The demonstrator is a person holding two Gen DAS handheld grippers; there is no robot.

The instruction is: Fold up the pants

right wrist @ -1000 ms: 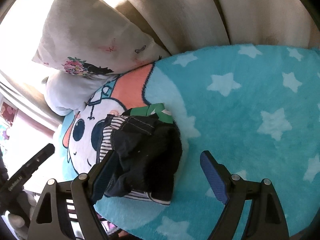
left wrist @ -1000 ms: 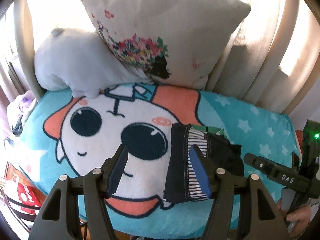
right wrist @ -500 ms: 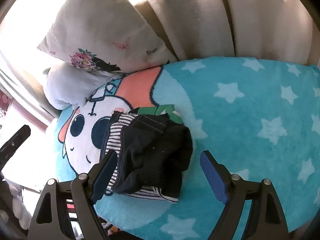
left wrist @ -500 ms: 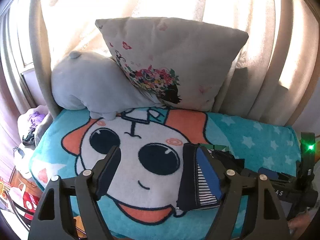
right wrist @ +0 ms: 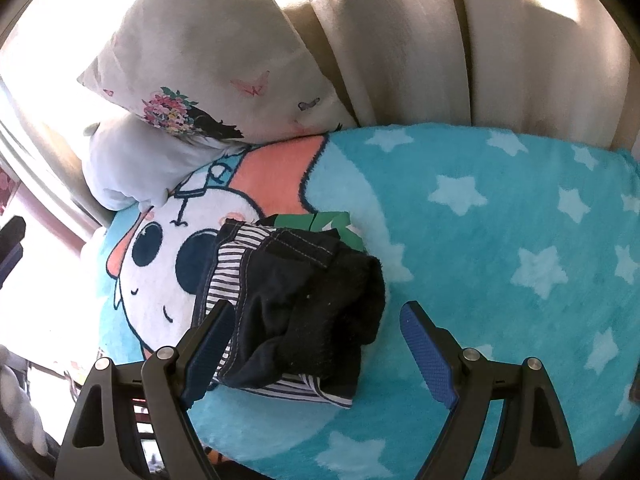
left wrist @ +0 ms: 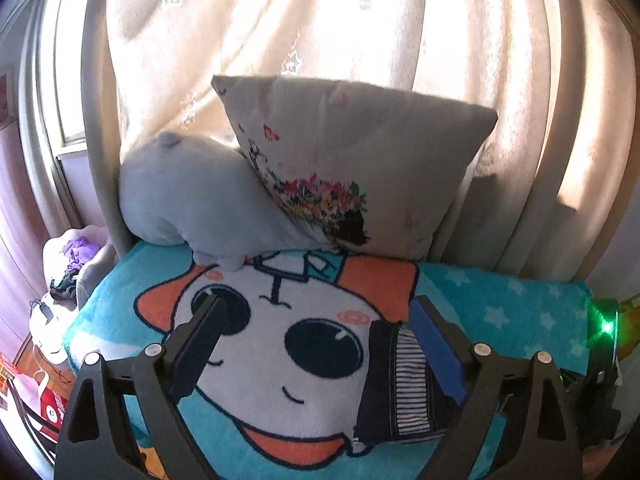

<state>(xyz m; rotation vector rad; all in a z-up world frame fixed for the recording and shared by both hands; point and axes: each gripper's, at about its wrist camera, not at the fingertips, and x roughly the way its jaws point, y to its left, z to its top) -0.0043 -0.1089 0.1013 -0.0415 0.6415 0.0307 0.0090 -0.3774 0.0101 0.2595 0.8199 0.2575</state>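
Observation:
The pants (right wrist: 292,304) lie folded into a small dark bundle with a black-and-white striped lining, on a turquoise cartoon blanket (right wrist: 500,240). In the left wrist view the pants (left wrist: 400,380) sit at the lower right, partly behind my right finger. My left gripper (left wrist: 320,344) is open and empty, held above the blanket's front part. My right gripper (right wrist: 316,336) is open and empty, its jaws wide apart just in front of the bundle, not touching it. A green folded piece (right wrist: 328,222) shows behind the pants.
A floral cream pillow (left wrist: 352,168) and a grey plush cushion (left wrist: 188,196) lean against cream curtains (left wrist: 320,20) at the back. Clutter lies on the floor to the left (left wrist: 60,280). The blanket's front edge is close below both grippers.
Both grippers have drawn back and up from the folded pants; the views now take in more curtain and pillow. Both stay open. The pants have not moved.

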